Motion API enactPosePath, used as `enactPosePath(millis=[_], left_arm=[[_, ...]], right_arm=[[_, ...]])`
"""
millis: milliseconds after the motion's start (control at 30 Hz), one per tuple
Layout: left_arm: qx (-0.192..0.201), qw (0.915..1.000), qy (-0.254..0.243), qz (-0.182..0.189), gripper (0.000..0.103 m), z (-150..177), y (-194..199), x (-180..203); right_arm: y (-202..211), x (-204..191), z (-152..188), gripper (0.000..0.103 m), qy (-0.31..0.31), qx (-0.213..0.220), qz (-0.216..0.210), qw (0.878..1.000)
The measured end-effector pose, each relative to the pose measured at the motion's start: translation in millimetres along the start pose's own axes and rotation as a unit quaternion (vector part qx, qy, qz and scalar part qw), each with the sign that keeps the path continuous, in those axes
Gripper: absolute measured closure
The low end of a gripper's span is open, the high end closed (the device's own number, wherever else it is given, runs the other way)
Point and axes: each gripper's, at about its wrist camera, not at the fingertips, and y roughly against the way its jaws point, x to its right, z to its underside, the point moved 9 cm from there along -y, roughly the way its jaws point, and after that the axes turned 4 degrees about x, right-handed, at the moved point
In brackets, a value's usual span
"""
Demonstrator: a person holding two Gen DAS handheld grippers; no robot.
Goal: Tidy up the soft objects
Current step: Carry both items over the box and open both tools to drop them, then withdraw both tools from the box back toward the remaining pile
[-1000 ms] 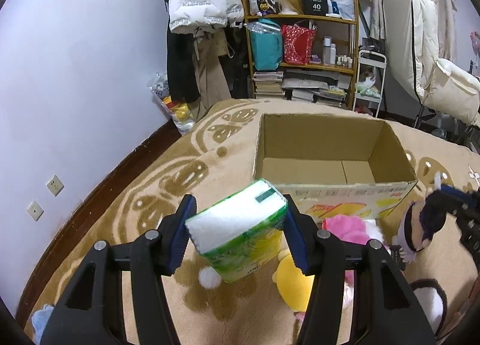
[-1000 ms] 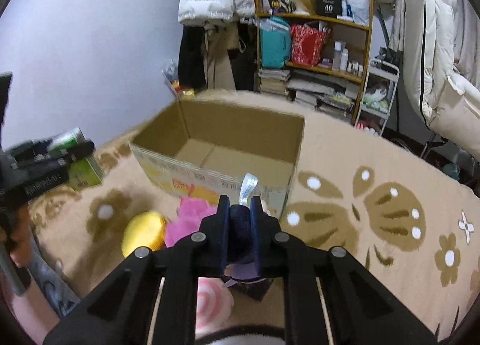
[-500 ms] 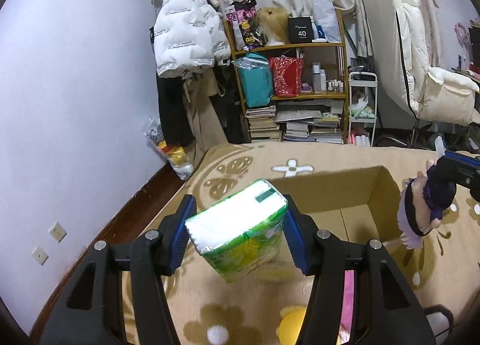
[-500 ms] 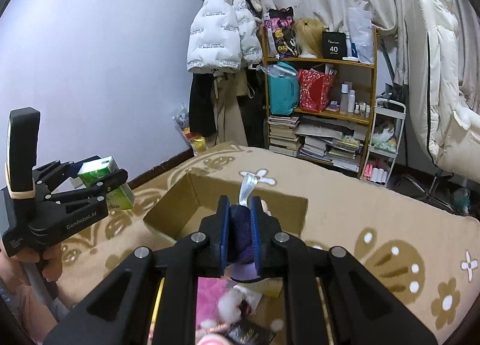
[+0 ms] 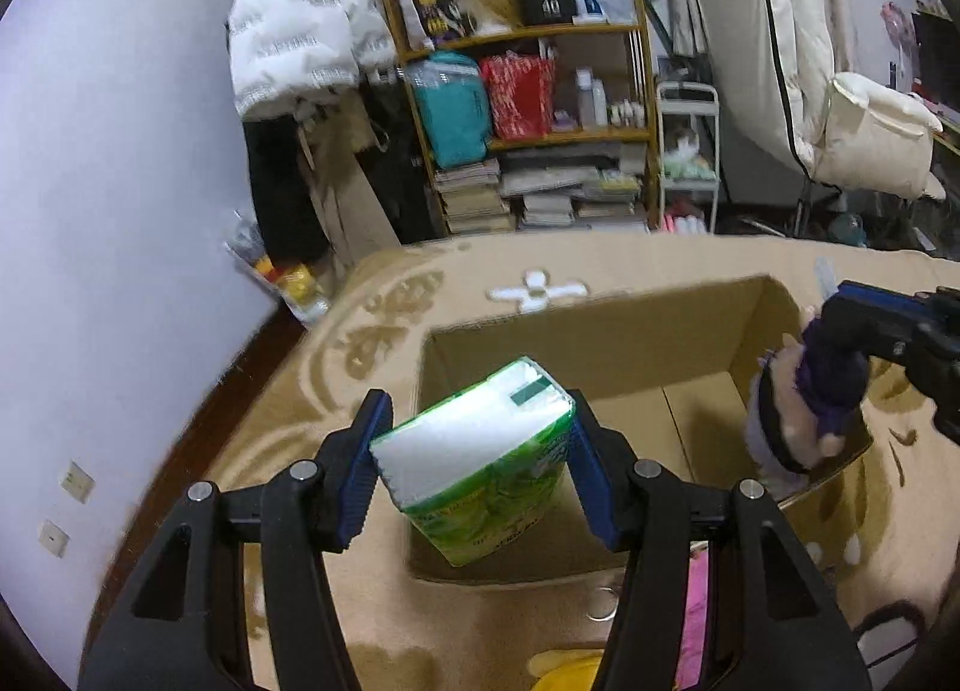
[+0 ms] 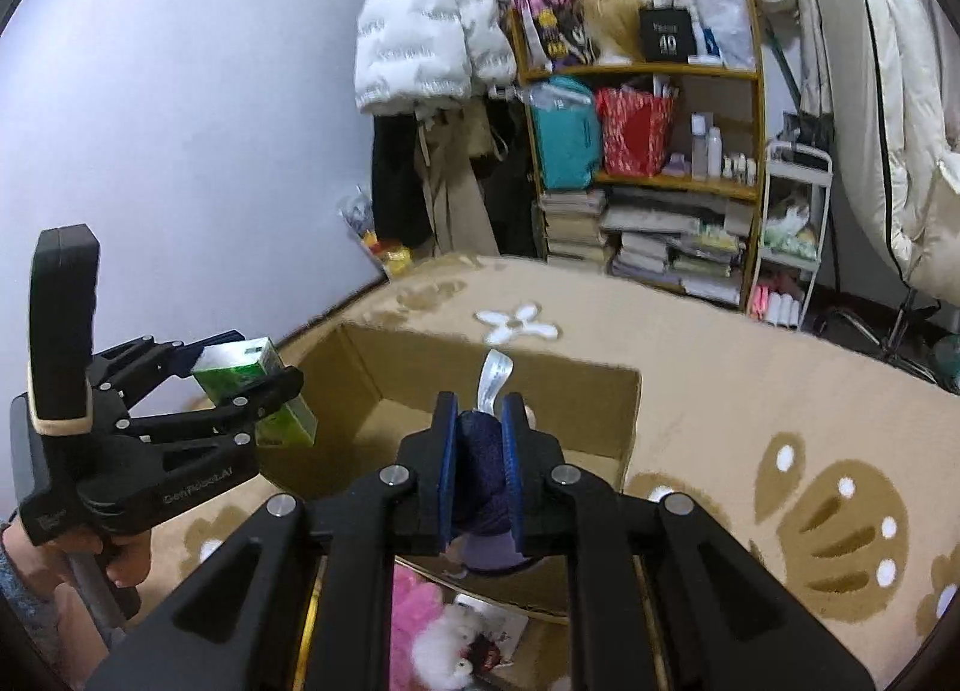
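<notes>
My left gripper [image 5: 474, 466] is shut on a green-and-white tissue pack [image 5: 480, 463], held over the near left corner of an open cardboard box [image 5: 600, 355]. From the right wrist view the same tissue pack [image 6: 252, 376] shows in the left gripper [image 6: 240, 373] at the box's [image 6: 624, 421] left wall. My right gripper [image 6: 480, 469] is shut on a dark purple plush doll [image 6: 480, 487] with a white tag. That plush doll [image 5: 804, 421] hangs from the right gripper [image 5: 864, 319] above the box's right side.
A beige flower-patterned rug [image 6: 750, 391] lies under the box. Pink and white plush toys [image 6: 432, 625] and a yellow toy [image 5: 570, 670] lie on the rug in front of the box. A cluttered wooden shelf [image 5: 540, 120] and hanging coats stand behind.
Both grippers moved forward with their loads, from in front of the box to above its opening. The toys on the rug have slid toward the bottom of both views.
</notes>
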Motion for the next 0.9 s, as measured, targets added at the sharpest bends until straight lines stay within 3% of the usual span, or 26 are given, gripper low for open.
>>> enactPosePath(millis=[167,267,333,400,500,667,833,900], left_arm=[[-0.028,0.9993,0.015,0.018,0.046,10,-20,6],[-0.038,0.999,0.018,0.019,0.039,15,-27,8],[-0.039,0.9989,0.02,0.016,0.029,17,-29,8],[-0.036,0.999,0.021,0.013,0.025,17,-28,7],[-0.03,0.9991,0.026,0.013,0.017,14,-22,5],[-0.027,0.9989,0.032,0.02,0.015,8,-10,0],[-0.024,0.9986,0.046,0.007,0.004,5,15,-7],[-0.015,0.9986,0.05,-0.004,0.004,5,30,-10]], right_arm=[[-20,10,14,0.085,-0.016,-0.029,-0.004,0.999],[-22,12,18,0.083,-0.015,-0.034,-0.002,0.999],[-21,14,19,0.063,-0.017,-0.035,0.0,0.999],[-20,16,17,0.05,-0.024,-0.032,0.002,0.999],[-15,17,14,0.04,-0.035,-0.032,0.0,0.999],[1,14,8,0.022,-0.039,-0.024,0.007,0.999],[24,8,2,0.0,-0.046,-0.006,0.009,0.999],[37,6,1,0.0,-0.054,0.004,0.006,0.998]])
